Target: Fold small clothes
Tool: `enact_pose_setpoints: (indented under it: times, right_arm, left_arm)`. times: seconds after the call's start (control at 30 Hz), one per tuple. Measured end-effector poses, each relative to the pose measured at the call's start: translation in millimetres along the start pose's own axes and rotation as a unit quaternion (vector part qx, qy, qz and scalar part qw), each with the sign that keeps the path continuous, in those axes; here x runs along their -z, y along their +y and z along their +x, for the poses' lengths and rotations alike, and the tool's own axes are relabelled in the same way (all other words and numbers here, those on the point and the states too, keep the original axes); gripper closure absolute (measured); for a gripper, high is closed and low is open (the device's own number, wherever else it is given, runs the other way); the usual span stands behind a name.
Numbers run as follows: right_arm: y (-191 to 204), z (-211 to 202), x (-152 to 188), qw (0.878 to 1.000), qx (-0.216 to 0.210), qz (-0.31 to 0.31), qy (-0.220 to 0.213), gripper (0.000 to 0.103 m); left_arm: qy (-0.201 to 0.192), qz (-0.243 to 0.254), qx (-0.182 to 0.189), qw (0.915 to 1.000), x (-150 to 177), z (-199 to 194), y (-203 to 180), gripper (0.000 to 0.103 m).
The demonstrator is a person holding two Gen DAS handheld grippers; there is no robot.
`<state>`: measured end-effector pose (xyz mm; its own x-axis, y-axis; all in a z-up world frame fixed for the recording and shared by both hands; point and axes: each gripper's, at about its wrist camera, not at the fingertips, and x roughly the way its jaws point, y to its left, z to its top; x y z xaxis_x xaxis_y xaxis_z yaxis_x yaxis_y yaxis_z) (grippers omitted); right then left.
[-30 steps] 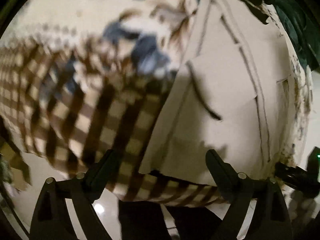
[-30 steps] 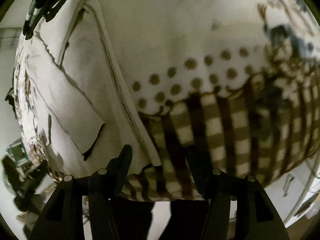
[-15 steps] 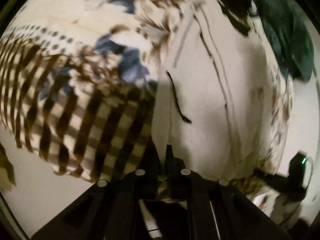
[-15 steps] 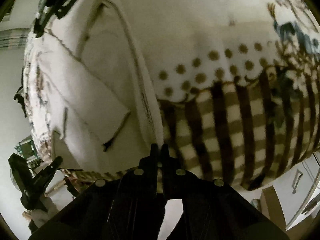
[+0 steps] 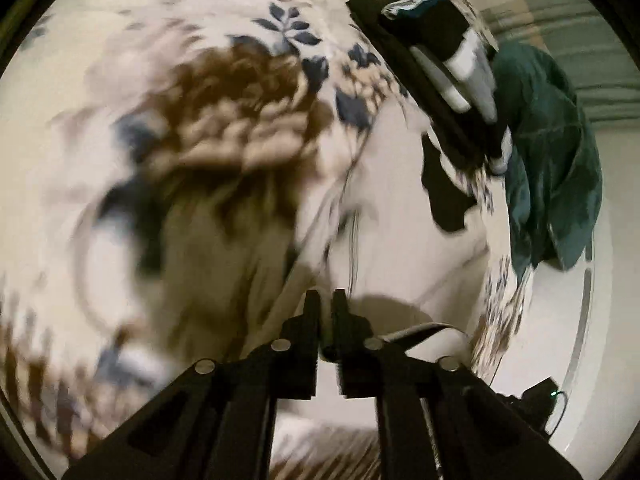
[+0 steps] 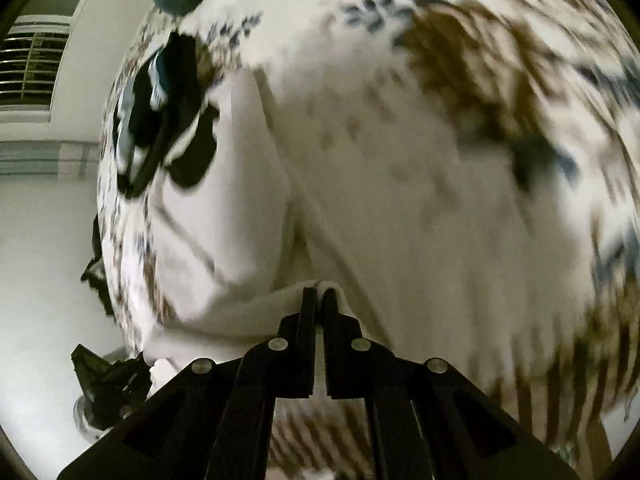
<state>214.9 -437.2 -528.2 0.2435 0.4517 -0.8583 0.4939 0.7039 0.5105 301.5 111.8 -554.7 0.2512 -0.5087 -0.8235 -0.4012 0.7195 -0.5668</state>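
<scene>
A small white garment (image 5: 400, 208) lies on a patterned blanket (image 5: 224, 128). It also shows in the right wrist view (image 6: 240, 200). My left gripper (image 5: 326, 300) is shut on the garment's near edge and holds it lifted off the blanket. My right gripper (image 6: 319, 294) is shut on the garment's other near corner, with a fold of white cloth (image 6: 280, 304) bunched at its fingertips. Both views are blurred by motion.
A stack of folded black and white clothes (image 5: 444, 64) lies at the far side of the garment, also in the right wrist view (image 6: 160, 112). A dark green garment (image 5: 548, 160) hangs over the bed's far edge. The blanket's checked border (image 6: 320, 432) lies below me.
Both grippers closed on the garment's near edge, then lifted it and carried it forward over the blanket, away from the checked border and towards the folded stack.
</scene>
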Motion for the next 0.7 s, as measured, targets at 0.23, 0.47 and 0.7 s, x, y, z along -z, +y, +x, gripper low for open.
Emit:
enact_pose_setpoints:
  times: [0.23,0.47,0.7]
  right_arm:
    - [13.4,3.5,-21.8,0.999,0.030,-0.033,-0.022,0.047]
    - [19.6,50.6,-12.7,0.996,0.068,-0.056,0.018,0.047]
    - [51.4,66.4,-15.4,0.990,0.108,-0.080,-0.040,0.100]
  left_arm:
    - [-0.060,0.005,-0.012,0.9981,-6.9,-36.3,13.9,0.042]
    - [0.004,0.101,-0.070,0.9924,8.2,18.7,-8.2,0.043]
    - [-0.032,0.165,-0.083,0.9823,-1.2,33.4,-32.8,0.101]
